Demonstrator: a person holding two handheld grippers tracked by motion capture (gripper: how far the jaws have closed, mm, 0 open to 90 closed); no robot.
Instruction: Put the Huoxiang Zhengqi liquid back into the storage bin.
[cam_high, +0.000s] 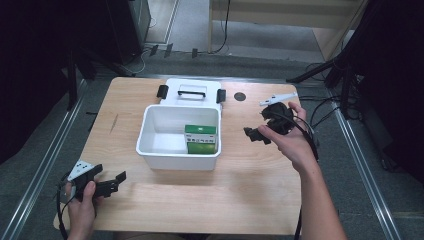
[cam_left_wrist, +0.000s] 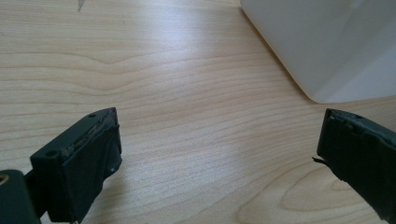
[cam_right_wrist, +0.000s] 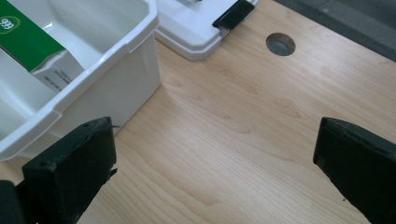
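Note:
A white plastic bin (cam_high: 150, 150) stands in the middle of the wooden table, and a green and white box (cam_high: 200, 138) stands inside it against the right wall. In the right gripper view the bin (cam_right_wrist: 116, 88) is at the left with the box (cam_right_wrist: 32, 44) in it. My right gripper (cam_high: 256, 134) hovers just right of the bin, open and empty, its jaws wide apart (cam_right_wrist: 215, 163). My left gripper (cam_high: 113, 182) rests near the front left corner, open and empty (cam_left_wrist: 219, 158), with the bin's corner (cam_left_wrist: 336, 51) ahead to its right.
The bin's white lid (cam_high: 191, 92) with a black handle and black clips lies flat behind the bin. A round cable hole (cam_high: 240, 96) sits in the tabletop at the back right. Bare wood lies in front of the bin.

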